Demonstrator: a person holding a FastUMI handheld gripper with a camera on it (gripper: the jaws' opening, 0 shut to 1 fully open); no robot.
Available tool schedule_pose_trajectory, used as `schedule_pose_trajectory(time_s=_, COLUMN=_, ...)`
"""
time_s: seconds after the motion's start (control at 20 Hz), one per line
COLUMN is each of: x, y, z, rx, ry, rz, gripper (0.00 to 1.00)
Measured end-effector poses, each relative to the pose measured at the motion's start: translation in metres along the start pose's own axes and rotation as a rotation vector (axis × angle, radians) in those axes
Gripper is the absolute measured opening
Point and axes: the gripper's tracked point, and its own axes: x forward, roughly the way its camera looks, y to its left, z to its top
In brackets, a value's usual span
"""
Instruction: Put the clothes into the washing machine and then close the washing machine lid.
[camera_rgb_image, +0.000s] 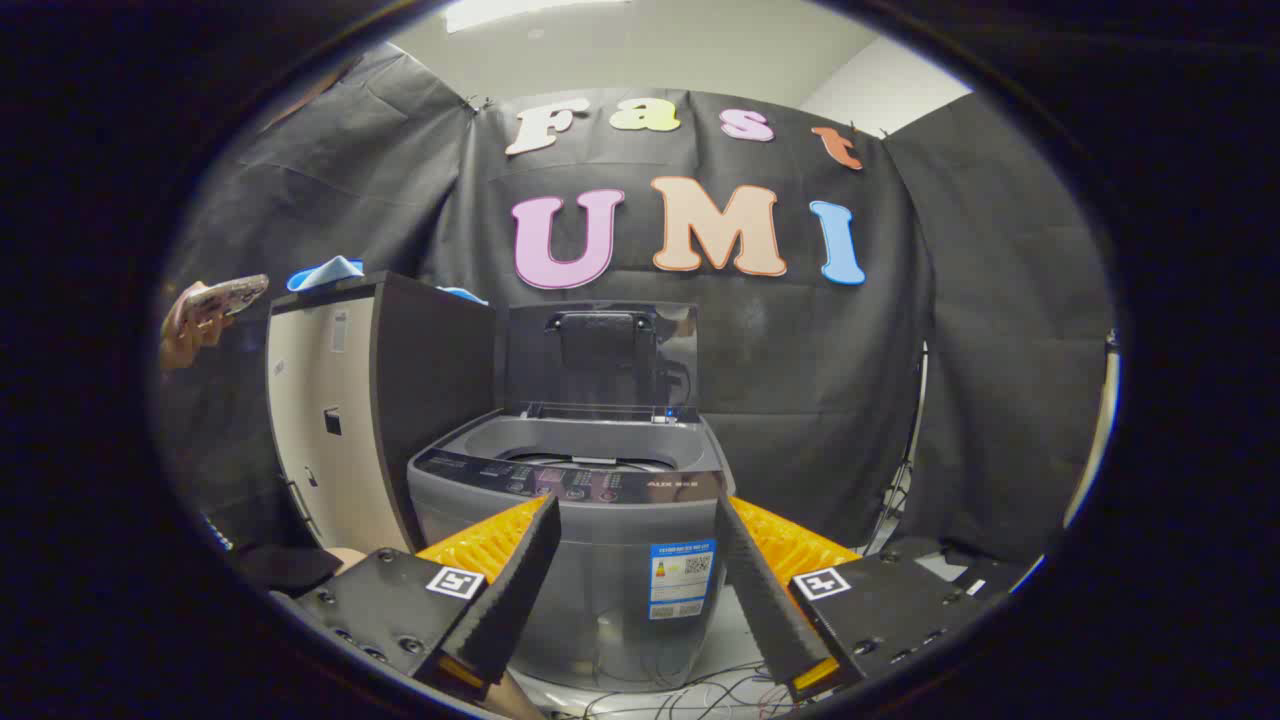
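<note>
Item one, the gripper (635, 520): I am holding its fingers spread wide and empty, aimed level at the front of the machine, so nothing is pinched between them. Item two, the washing machine (575, 540): it is standing just ahead of the fingers, its grey body showing in the gap between them, its control panel sitting just above the fingertips. Item three, the lid (600, 355): it is standing raised at the back of the tub, leaning toward the booth wall, which is leaving the tub mouth open from above for loading. Item four, the clothes (325, 272): I am taking the blue cloth lying on top of the cabinet (335, 400), beyond the left finger and higher than the tips, to be the laundry, though it is too small here for me to be sure. Item five, a person's hand (195, 320) holding a phone, further out past the cabinet. Room for moving: the space above the tub is looking free, while the cabinet's dark side is standing close against the machine's left flank, so I am judging the approach to the cloth as a lift up and leftward.
</note>
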Motion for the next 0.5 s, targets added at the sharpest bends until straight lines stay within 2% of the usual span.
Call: schedule_pose_trajectory(time_s=0.5, x=-0.001, y=0.013, z=0.000, rx=-0.074, ry=0.000, rz=0.026, gripper=0.97)
